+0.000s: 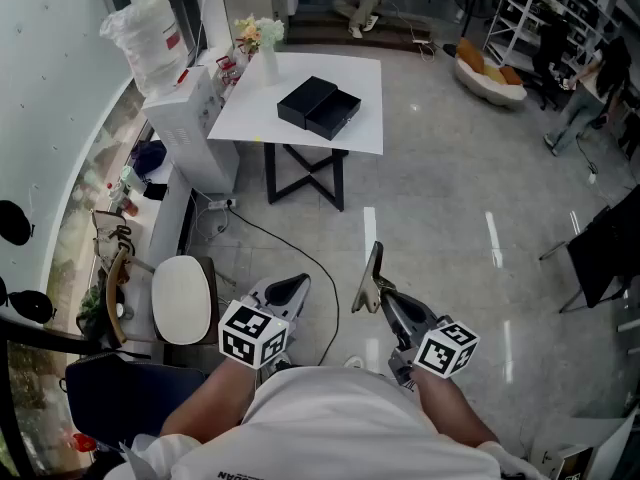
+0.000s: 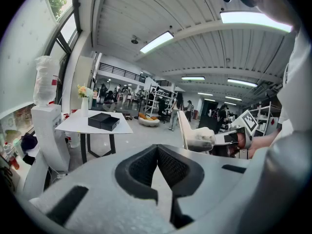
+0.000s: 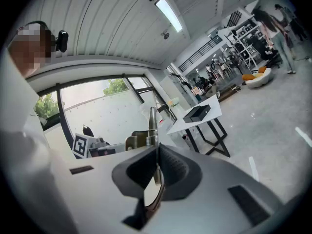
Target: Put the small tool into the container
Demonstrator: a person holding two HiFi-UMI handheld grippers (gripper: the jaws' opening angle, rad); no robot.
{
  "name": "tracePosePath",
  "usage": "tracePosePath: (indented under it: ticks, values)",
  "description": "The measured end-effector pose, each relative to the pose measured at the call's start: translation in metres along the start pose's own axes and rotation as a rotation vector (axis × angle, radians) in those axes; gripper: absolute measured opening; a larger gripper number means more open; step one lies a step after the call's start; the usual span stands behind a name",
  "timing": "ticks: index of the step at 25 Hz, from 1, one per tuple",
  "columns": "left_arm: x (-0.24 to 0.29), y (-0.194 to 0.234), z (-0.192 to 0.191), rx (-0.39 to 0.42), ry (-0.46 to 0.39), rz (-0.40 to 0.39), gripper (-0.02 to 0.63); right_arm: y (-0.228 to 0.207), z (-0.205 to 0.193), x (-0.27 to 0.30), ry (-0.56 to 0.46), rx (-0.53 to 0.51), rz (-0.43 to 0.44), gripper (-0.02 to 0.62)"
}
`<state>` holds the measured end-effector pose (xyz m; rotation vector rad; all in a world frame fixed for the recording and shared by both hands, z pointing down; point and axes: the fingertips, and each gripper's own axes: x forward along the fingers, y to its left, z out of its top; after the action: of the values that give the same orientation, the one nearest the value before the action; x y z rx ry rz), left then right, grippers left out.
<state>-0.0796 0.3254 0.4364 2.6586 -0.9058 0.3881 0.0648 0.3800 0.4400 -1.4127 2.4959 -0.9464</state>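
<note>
Low in the frame, the left gripper (image 1: 288,290) is pinched together on nothing. The right gripper (image 1: 387,303) clamps the small metal tool (image 1: 372,273) by its lower end; it looks rigid, light and slick. The open black box (image 1: 320,106) sits upper centre on the white table (image 1: 250,113).

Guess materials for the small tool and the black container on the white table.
The small tool: bare metal, likely steel. It is silvery and shiny, and a coil spring shows on it.
The container: a matte black box with sharp edges and no glare. It could be cardboard or plastic; the look leaves it open.
</note>
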Motion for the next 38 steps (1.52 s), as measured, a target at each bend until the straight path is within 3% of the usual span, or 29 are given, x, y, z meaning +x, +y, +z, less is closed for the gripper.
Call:
tracePosePath:
  ticks: [9, 15, 29, 38]
  values:
    - [0.001, -0.01, -0.002, 0.002, 0.003, 0.02, 0.009, -0.001, 0.005, -0.007, -0.01, -0.008, 0.021, 0.011]
    - [0.009, -0.023, -0.006, -0.017, 0.006, 0.03, 0.009, 0.001, 0.009, -0.019, -0.007, -0.002, 0.095, 0.012]
    - [0.049, -0.074, -0.028, -0.003, 0.046, 0.044, 0.009, -0.058, 0.004, -0.058, 0.051, 0.039, 0.08, 0.012]
    - [0.059, -0.061, -0.027, -0.007, 0.073, 0.059, 0.009, -0.069, 0.006, -0.042, 0.079, 0.01, 0.081, 0.014]
